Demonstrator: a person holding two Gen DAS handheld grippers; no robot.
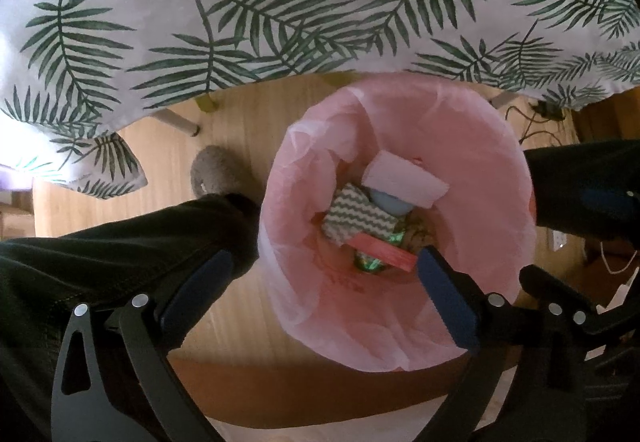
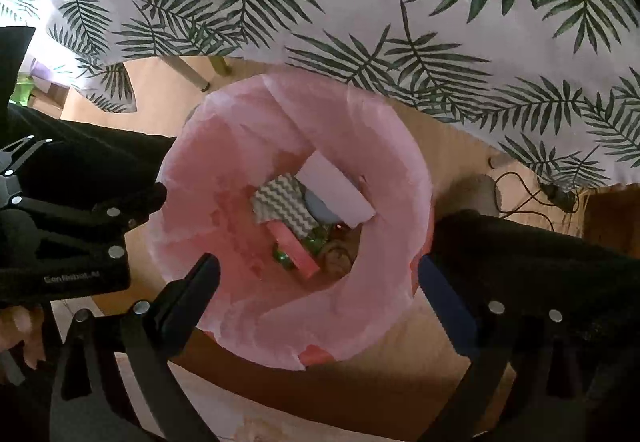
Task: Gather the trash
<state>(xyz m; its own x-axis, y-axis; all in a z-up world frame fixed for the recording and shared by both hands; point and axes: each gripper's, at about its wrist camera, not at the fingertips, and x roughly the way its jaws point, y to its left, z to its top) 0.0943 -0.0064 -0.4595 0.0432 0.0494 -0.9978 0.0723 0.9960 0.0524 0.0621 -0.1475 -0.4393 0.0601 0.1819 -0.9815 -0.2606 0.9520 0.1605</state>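
Right gripper (image 2: 316, 282) hangs above pink-lined trash bin (image 2: 392, 177), jaws spread wide, nothing between them. Bin holds white box (image 2: 336, 189), zigzag cloth (image 2: 284, 207), pink flat box (image 2: 294, 250), green wrapper (image 2: 318, 240). Left gripper (image 2: 132, 209) at bin's left rim; leaf-print tablecloth (image 2: 360, 1) behind.

Left tool (image 1: 320, 278): fingers spread wide, nothing between them, pointing downward. Right tool (image 2: 320, 278): same, spread wide, nothing held. Both side by side; dark-trousered legs (image 1: 120, 242) flank them.

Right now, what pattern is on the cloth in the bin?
Grey-and-white zigzag cloth, clearest in left wrist view.
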